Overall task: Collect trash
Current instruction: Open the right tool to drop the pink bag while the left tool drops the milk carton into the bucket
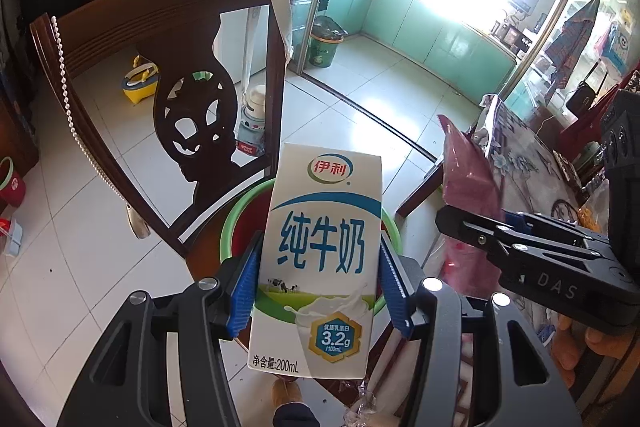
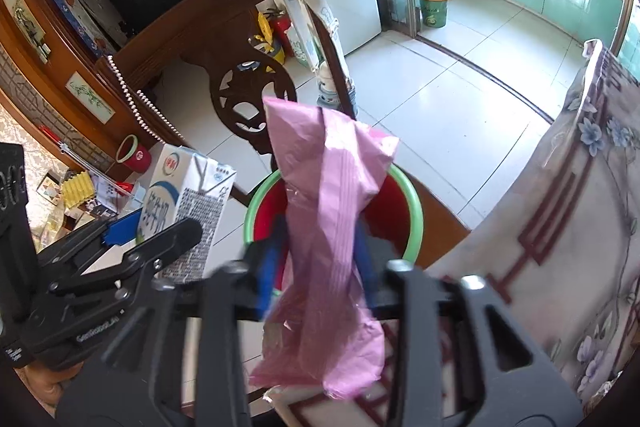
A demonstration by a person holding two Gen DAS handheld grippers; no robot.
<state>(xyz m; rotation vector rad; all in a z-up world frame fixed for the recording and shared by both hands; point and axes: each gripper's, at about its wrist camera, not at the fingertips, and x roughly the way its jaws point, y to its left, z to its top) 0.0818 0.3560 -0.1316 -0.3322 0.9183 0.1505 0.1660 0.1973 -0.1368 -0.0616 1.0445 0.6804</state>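
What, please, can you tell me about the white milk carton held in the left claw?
The white cardboard milk carton is a slim rectangular box printed with blue Chinese lettering, a green-and-red logo, cows on grass and a milk splash. It stands roughly upright, looks undented, and is pinched on both narrow sides by the left claw with its blue pads. It hangs above the red bucket with a green rim.

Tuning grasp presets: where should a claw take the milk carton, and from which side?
Across the carton's two narrow side walls at mid-height, coming at its printed front, as the left claw does now. Those walls are flat and parallel, so the pads sit flush.
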